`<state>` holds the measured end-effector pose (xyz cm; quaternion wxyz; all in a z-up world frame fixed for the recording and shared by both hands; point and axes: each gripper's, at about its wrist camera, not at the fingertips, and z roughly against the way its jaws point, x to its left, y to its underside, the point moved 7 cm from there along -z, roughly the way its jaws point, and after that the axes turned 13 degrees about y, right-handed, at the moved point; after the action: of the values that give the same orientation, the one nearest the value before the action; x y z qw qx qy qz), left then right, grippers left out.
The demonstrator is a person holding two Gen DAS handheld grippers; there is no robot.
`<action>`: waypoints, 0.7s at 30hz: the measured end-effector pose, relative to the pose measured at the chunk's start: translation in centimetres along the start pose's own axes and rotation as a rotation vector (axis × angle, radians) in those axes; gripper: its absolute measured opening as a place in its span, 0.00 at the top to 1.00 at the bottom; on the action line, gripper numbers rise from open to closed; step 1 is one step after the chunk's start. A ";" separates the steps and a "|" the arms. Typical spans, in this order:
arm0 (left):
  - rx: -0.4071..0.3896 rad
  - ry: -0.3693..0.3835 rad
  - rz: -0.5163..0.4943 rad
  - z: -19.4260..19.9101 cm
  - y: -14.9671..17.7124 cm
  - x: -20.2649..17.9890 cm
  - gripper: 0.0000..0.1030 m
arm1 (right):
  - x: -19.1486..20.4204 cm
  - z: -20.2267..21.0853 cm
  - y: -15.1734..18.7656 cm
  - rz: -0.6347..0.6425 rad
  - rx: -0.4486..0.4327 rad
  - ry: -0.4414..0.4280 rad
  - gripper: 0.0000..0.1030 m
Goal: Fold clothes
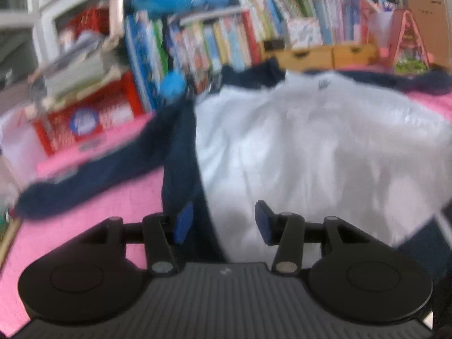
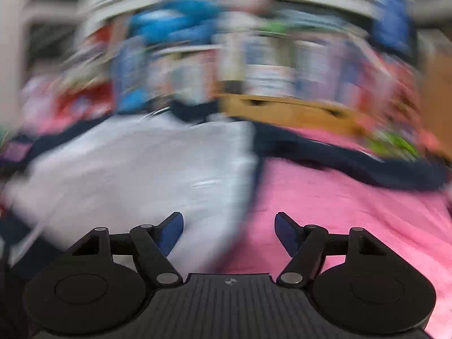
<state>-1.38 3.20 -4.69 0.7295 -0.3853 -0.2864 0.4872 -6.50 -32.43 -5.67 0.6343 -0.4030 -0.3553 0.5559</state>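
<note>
Hovering both grippers, left (image 1: 223,223) and right (image 2: 228,233), jaws apart, empty, over shirt (image 1: 310,147) on pink cover (image 2: 353,212); I judged pinching the sleeve (image 1: 93,178) edge cleanly best.

Right wrist view all motion-smeared, books (image 2: 271,65) unreadable; shirt (image 1: 325,152) edge cut off at left view's right edge.

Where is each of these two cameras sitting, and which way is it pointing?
Left wrist: rides on the left gripper, looking forward over its open fingers at the shirt's navy left side and the books.
Right wrist: rides on the right gripper, fingers open, over the shirt's right edge and the pink cloth; heavily blurred.
Shared: shirt, pink cloth, books.
</note>
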 end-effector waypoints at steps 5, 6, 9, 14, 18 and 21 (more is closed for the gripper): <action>0.001 0.044 0.029 -2.6 -1.9 -1.4 0.55 | -12.2 -6.1 -4.4 -0.361 0.030 0.174 0.30; 0.006 0.050 0.039 -3.4 -2.0 -1.7 0.55 | -14.3 -7.5 -4.8 -0.395 0.041 0.206 0.30; 0.038 0.050 0.063 -5.0 -1.4 -2.1 0.55 | -19.6 -11.6 -5.9 -0.462 0.075 0.302 0.26; 0.063 0.044 0.103 -5.9 -0.4 -1.6 0.50 | -24.0 -18.3 -6.7 -0.441 0.155 0.448 0.26; 0.056 0.055 0.141 -6.1 -0.1 -1.3 0.47 | -24.8 -21.9 -6.4 -0.416 0.268 0.501 0.94; 0.052 0.072 0.163 -6.1 -0.1 -1.0 0.46 | -24.3 -21.8 -8.3 -0.279 0.199 0.574 0.95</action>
<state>3.12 0.49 -7.91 0.7071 -0.4055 -0.2152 0.5379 13.46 -59.55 -7.42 0.8148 -0.4268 -0.1577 0.3594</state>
